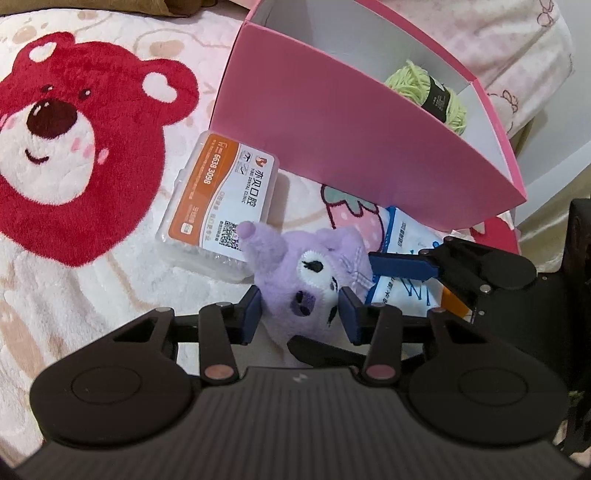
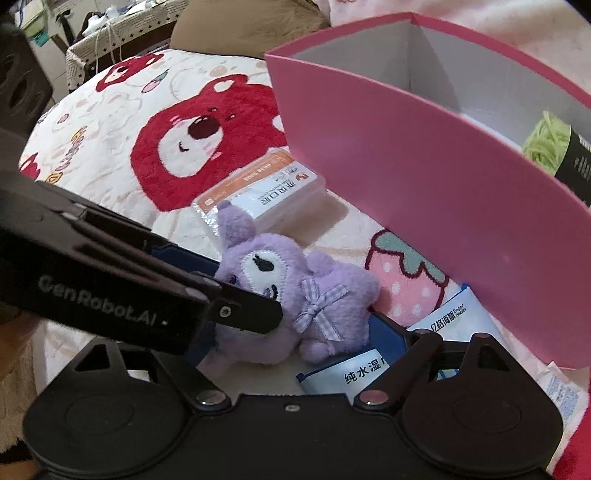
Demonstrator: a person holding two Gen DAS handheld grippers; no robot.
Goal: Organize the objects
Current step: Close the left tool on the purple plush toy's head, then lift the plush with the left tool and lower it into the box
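Note:
A purple plush toy [image 1: 306, 273] lies on the bear-print blanket in front of the pink box [image 1: 332, 122]. My left gripper [image 1: 301, 314] has its two blue pads on either side of the plush's head, closed against it. My right gripper [image 2: 291, 328] is spread wide around the plush [image 2: 295, 295] from the other side, its pads apart from it; one blue finger [image 1: 402, 264] shows in the left wrist view. A green yarn ball [image 1: 428, 92] lies inside the box. A clear floss-pick box [image 1: 221, 199] with an orange-white label lies beside the plush. A wet-wipes pack [image 2: 376, 365] lies under my right gripper.
The pink box [image 2: 406, 155] stands open, its near wall just beyond the plush. The floss-pick box [image 2: 266, 192] lies to the left of the pink box. The blanket [image 1: 74, 147] with a red bear extends left. Furniture and clutter [image 2: 92, 33] are far back left.

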